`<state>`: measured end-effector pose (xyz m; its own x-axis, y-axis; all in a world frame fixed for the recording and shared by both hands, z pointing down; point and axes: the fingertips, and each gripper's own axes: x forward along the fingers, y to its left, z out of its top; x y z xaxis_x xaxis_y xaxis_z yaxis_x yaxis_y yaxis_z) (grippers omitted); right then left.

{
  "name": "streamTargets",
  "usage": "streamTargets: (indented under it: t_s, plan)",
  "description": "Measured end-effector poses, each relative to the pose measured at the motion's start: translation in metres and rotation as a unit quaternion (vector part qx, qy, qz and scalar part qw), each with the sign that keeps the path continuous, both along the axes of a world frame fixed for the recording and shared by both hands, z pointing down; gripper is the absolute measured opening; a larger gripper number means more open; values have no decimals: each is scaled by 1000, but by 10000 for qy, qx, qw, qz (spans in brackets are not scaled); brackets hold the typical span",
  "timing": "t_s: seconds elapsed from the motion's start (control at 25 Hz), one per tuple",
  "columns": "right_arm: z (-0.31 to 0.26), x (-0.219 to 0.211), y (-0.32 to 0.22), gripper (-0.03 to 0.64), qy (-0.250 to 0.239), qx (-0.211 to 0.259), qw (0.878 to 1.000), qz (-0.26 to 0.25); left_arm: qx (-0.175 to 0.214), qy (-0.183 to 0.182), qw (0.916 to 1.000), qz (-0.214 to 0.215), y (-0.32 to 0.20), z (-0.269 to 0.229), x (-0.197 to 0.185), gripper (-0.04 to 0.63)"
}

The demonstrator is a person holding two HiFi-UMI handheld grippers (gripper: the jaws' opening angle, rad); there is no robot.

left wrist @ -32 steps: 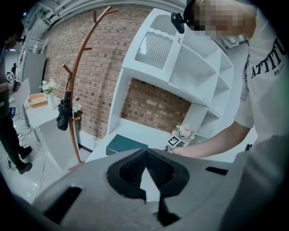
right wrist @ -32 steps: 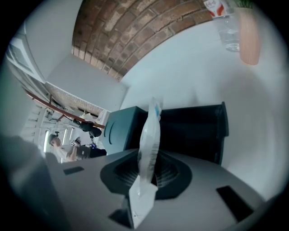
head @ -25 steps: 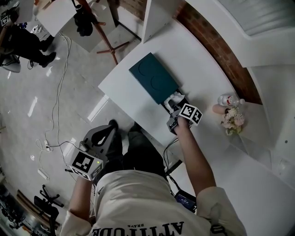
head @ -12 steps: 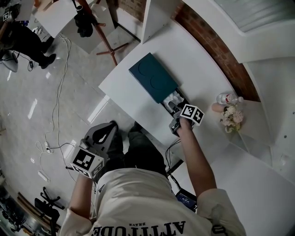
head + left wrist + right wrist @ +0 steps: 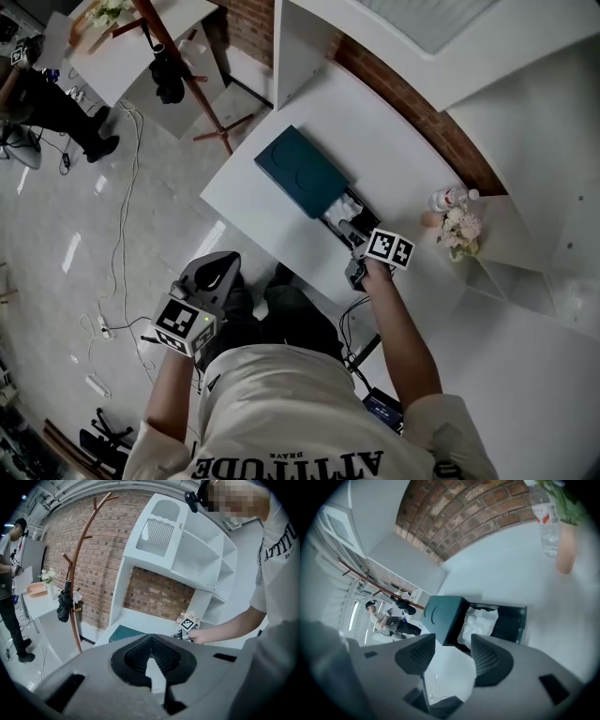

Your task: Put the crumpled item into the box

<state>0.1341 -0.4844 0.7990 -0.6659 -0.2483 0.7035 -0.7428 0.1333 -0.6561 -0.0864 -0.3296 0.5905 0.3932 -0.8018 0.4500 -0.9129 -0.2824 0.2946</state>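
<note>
A dark teal box [image 5: 302, 172] lies on the white table [image 5: 246, 201], its lid slid off the near end. The white crumpled item [image 5: 339, 210] rests inside that open end. In the right gripper view the crumpled item [image 5: 481, 622] sits in the box [image 5: 513, 622], beside the teal lid [image 5: 440, 616]. My right gripper [image 5: 356, 246] hovers just before the box's near end; its jaws [image 5: 452, 645] stand open with nothing between them. My left gripper [image 5: 214, 278] hangs low off the table's front edge, and its pads [image 5: 136, 654] meet at the tip, empty.
A clear bottle [image 5: 448, 199] and a small vase of flowers [image 5: 461, 230] stand right of the box near the brick wall. White shelving [image 5: 525, 253] rises at the right. A wooden coat stand [image 5: 178, 47] and a person [image 5: 47, 94] are on the floor beyond, with cables [image 5: 117, 234].
The right gripper's jaws have spread apart and drawn slightly back from the box, leaving the crumpled item inside. The left gripper stays low at the side.
</note>
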Motion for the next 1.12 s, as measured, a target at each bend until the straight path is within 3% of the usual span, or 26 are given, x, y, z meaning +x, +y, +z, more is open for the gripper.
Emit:
streamTargets:
  t_s: [0.28, 0.6, 1.12]
  plan:
    - [-52, -1, 12, 192, -174, 946, 9933, -640, 129, -53, 9997, 220, -2, -9, 16, 26]
    - [-95, 9, 22, 143, -111, 1783, 9787, -1012, 149, -90, 9988, 454, -2, -12, 37, 26]
    - [-159, 17, 65, 51, 75, 2850, 9550, -823, 244, -114, 9954, 918, 16, -22, 38, 26]
